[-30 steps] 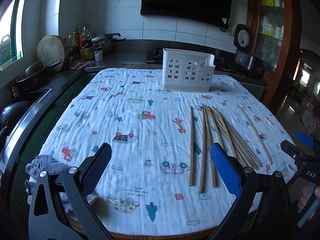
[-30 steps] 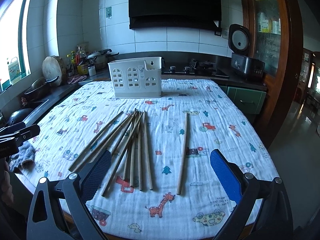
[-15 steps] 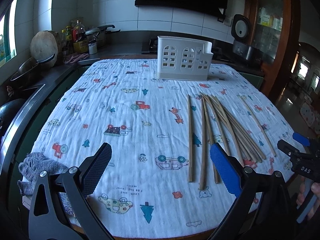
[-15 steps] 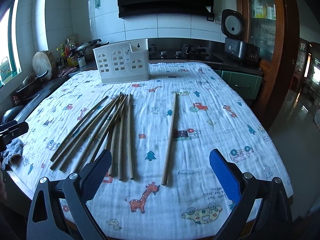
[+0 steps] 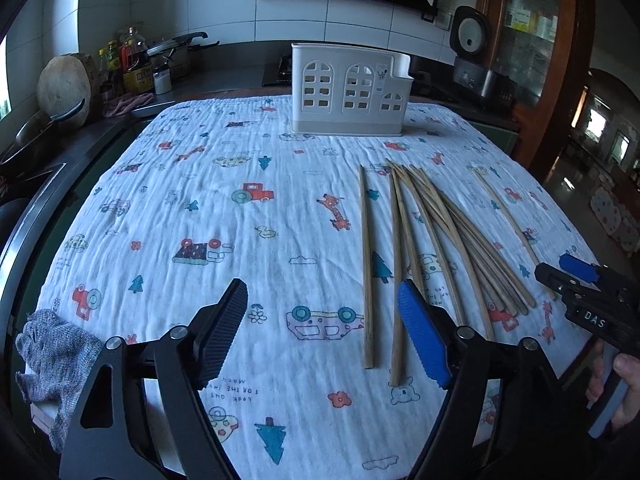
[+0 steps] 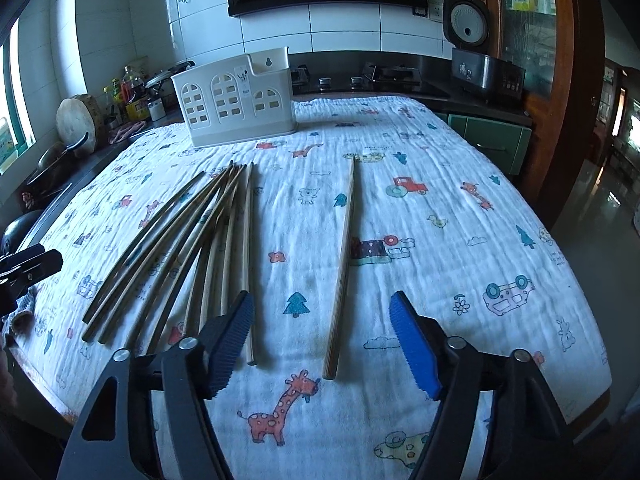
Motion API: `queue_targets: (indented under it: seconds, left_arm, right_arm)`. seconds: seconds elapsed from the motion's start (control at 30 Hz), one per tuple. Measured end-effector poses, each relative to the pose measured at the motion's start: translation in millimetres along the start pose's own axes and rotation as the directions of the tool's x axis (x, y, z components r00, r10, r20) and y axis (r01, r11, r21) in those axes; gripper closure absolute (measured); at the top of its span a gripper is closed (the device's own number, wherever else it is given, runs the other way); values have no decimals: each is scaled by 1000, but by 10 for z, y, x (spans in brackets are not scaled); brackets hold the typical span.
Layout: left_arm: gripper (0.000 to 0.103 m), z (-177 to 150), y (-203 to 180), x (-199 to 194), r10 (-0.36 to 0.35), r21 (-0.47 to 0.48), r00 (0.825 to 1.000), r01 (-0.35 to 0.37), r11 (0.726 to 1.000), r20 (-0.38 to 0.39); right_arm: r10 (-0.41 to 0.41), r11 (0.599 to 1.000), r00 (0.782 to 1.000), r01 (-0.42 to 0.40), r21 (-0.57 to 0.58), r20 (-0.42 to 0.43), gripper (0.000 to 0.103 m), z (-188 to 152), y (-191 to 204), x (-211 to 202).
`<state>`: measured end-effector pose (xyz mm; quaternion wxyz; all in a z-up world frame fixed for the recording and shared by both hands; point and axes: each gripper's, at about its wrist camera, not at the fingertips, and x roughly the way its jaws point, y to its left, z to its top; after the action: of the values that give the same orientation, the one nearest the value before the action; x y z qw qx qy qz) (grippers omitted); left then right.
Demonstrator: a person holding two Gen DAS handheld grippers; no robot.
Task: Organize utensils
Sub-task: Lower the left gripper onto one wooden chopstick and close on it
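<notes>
- The lone chopstick (image 6: 342, 264) lies apart from the fanned bundle (image 6: 188, 248), on the bundle's side away from the window. Its long axis runs from the near table edge toward the holder (image 6: 236, 100), and its near end sits just ahead of the right gripper (image 6: 322, 344), between the two fingers' lines.
- The right gripper is the nearer one to that stick. Its jaws are closing with nothing pressed between them yet; the stick's tip lies beyond the pads.
- The left gripper (image 5: 320, 332) hovers on the bundle's window side. Its jaws are closing too, on bare cloth (image 5: 200, 208); the nearest stick (image 5: 366, 268) of the bundle lies between its fingers' lines but ahead of the blue pad (image 5: 422, 340), untouched.
- In my judgement the coming move turns on sliding forward along a stick's length, as each stick points away from the fingers rather than across them.
- The holder stands upright beyond the bundle's far tips, empty as far as shows.
- The surface is a soft, wrinkled printed cloth over a table.
- Beyond the holder run a dark counter, white tiles and a rice cooker (image 6: 468, 20).
</notes>
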<state>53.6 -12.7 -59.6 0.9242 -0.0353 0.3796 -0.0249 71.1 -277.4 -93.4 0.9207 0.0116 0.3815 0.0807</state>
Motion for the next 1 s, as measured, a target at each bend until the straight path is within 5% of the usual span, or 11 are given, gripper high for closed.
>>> queue_targets:
  seconds: [0.53, 1.0]
  left_arm:
    - [82, -67, -174, 463, -117, 14, 987, 120, 993, -114]
    - [89, -71, -216, 525, -79, 28, 990, 83, 996, -114]
  right_arm:
    - [-6, 999, 1000, 7, 35, -30, 69, -6, -80, 150]
    - [-47, 999, 999, 47, 16, -15, 85, -27, -69, 140]
